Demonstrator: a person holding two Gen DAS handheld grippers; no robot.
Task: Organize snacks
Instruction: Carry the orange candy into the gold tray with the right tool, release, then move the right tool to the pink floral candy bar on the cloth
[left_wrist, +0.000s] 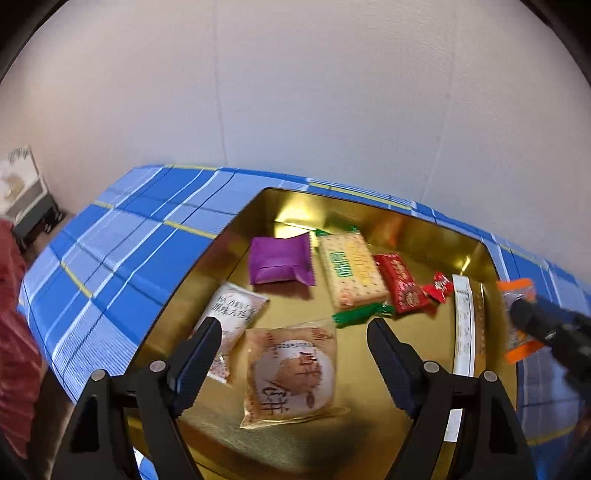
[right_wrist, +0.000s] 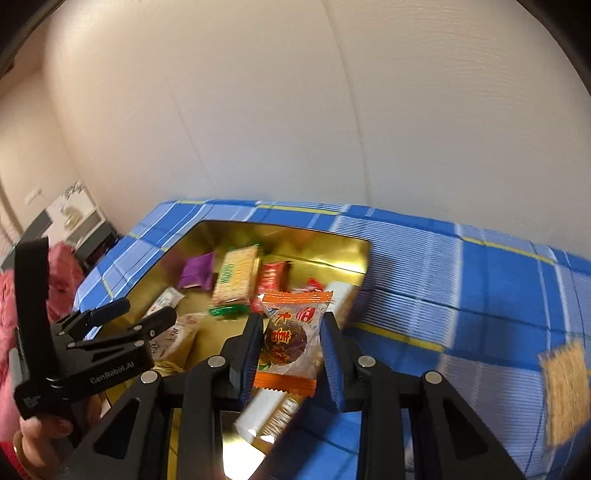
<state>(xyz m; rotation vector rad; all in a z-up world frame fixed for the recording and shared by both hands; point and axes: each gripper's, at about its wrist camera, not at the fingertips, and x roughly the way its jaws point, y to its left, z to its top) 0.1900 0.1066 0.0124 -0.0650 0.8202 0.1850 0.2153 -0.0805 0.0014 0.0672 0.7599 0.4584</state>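
A gold tin (left_wrist: 236, 221) (right_wrist: 343, 254) sits on a blue plaid cloth. It holds a purple packet (left_wrist: 280, 260), a cracker pack (left_wrist: 351, 273), a red packet (left_wrist: 400, 282), a small red candy (left_wrist: 439, 288), a white packet (left_wrist: 232, 314) and a clear round-cake packet (left_wrist: 291, 373). My left gripper (left_wrist: 293, 332) is open and empty just above the cake packet. My right gripper (right_wrist: 291, 334) is shut on an orange-edged clear snack packet (right_wrist: 291, 336) over the tin's right edge; it also shows in the left wrist view (left_wrist: 517, 317).
A loose cracker packet (right_wrist: 565, 391) lies on the cloth (right_wrist: 480, 295) to the right of the tin. A white strip (left_wrist: 463, 325) lies along the tin's right wall. A white wall stands behind the table. A red garment (left_wrist: 14, 332) is at the left.
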